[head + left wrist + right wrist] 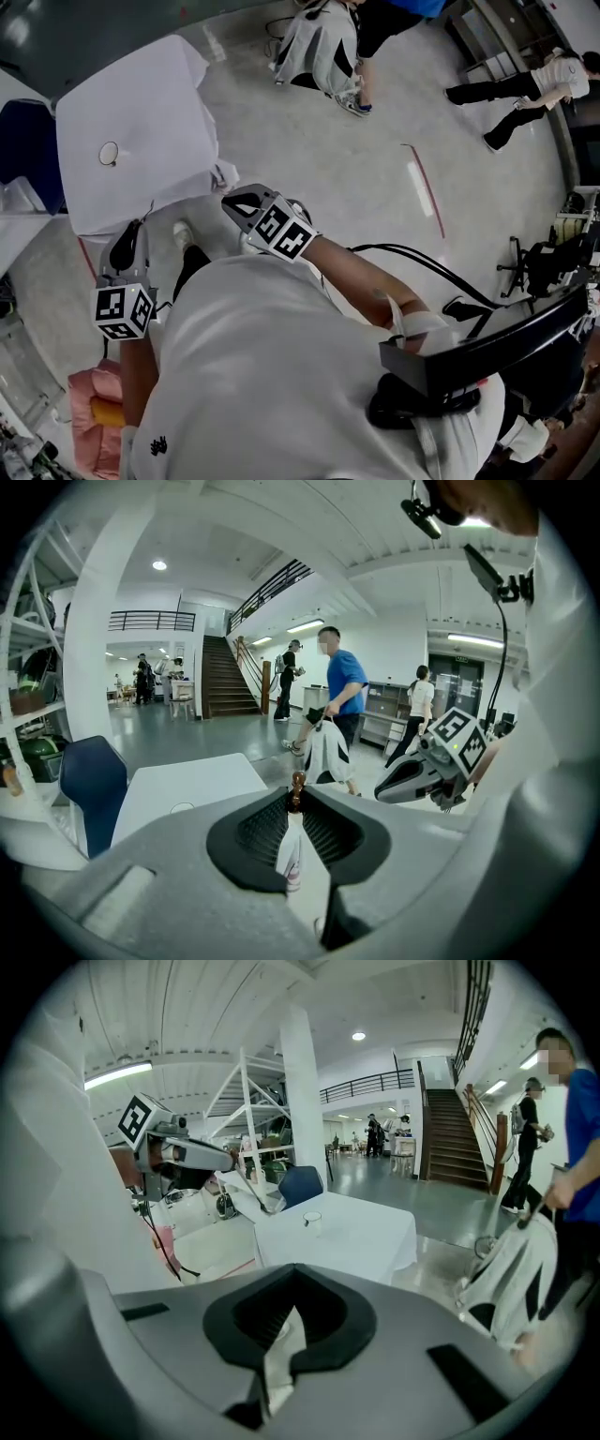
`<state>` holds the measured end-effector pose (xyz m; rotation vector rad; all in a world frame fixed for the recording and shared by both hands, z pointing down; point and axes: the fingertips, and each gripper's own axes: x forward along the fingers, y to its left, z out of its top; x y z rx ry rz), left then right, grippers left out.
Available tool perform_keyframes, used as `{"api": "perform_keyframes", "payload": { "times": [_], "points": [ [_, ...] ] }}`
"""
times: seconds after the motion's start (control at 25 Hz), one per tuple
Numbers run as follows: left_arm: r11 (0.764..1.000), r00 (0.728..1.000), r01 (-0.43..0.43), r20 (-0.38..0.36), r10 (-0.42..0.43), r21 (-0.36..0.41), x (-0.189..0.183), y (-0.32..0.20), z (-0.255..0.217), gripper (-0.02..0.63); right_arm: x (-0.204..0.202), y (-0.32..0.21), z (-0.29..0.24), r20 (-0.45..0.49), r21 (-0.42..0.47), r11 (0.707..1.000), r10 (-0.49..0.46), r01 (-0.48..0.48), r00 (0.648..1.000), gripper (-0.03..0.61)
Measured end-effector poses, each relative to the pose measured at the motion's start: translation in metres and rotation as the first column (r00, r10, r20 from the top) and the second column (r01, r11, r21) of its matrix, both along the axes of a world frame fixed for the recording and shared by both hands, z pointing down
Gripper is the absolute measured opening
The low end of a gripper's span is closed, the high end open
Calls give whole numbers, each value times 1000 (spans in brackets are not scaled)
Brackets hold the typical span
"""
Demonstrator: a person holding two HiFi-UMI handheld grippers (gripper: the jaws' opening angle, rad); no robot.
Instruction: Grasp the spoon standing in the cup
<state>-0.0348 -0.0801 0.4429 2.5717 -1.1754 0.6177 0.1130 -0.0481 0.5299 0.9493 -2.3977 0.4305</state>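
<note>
The white table (131,122) stands ahead of you and to your left. You are back from its edge, so neither gripper is over its top.

Your right gripper (295,1277) is out in front of your chest. Its jaws are brought together with nothing between them. I judge it is held there simply to keep out of the working side's way.

Your left gripper (297,803) is low by your left hip and points toward the table. Its jaws are drawn in to a narrow slit, and the tips pinch a slim brown piece.

The cup (109,153) sits alone on the table, well apart from both grippers. I can make out no spoon in it from any view (it is small in all of them, so that stays uncertain).

I take the brown piece to be the spoon (297,782). It runs forward along the jaws, which is why it shows only as a short stub there. If that is right, the spoon is in your left gripper and not in the cup, and the grasp is already made.
</note>
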Motion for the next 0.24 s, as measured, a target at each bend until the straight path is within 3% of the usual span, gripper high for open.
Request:
{"api": "perform_keyframes", "payload": {
  "times": [0.24],
  "points": [
    [1000,1000,-8,-1,8,4,6,-9,2,54,6,-8,1,-2,12,1000,2,-2,1000,8]
  ]
}}
